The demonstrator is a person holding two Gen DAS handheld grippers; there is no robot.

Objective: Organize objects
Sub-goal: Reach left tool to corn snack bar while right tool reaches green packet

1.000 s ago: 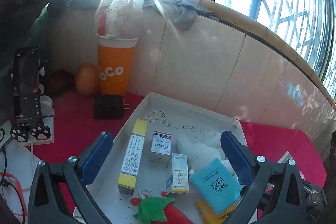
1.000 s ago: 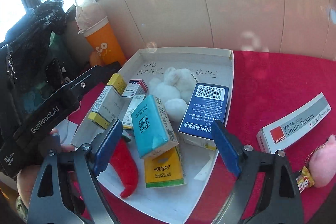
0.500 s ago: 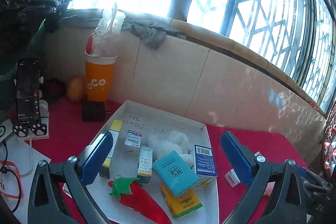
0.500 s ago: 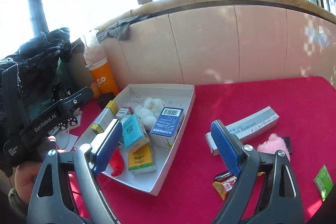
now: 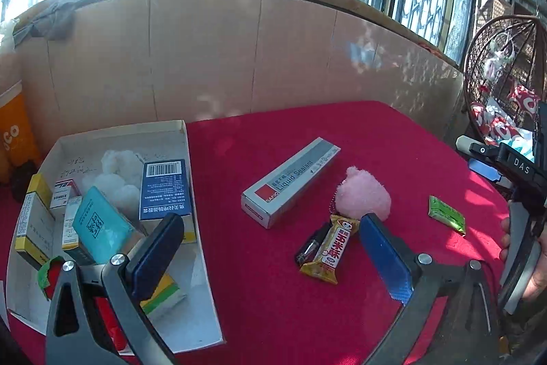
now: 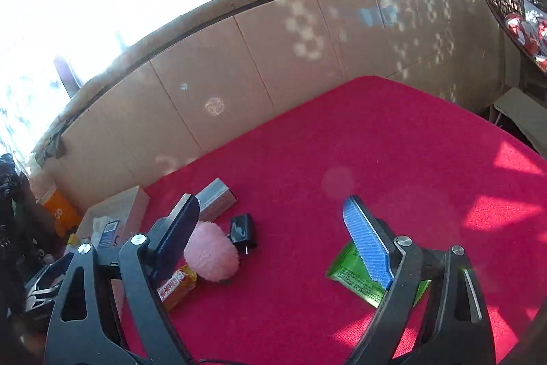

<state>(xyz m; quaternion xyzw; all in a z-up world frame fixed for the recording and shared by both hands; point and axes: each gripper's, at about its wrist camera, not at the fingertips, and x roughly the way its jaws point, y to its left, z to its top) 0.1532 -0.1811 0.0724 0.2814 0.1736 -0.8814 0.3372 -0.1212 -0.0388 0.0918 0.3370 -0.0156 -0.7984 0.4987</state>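
Observation:
A white cardboard tray (image 5: 200, 265) on the red cloth holds several small boxes, cotton balls and a red toy. Loose on the cloth to its right lie a grey Liquid Sealant box (image 5: 290, 182), a pink plush ball (image 5: 364, 199), a yellow snack bar (image 5: 330, 248), a black charger (image 6: 243, 231) and a green packet (image 5: 446, 214). My left gripper (image 5: 270, 257) is open and empty, above the tray's right edge and the snack bar. My right gripper (image 6: 273, 236) is open and empty, with the plush ball (image 6: 210, 252) by its left finger and the green packet (image 6: 355, 276) under its right finger.
A tan tiled wall (image 5: 273, 57) backs the table under barred windows. An orange cup (image 5: 15, 134) stands at the far left. A wicker hanging chair (image 5: 499, 84) is beyond the table's right edge. The red cloth (image 6: 393, 159) stretches to the right.
Both grippers swung right, away from the tray toward the loose items. The tray moved to the left of both views; the plush, snack bar and green packet now lie near the fingers.

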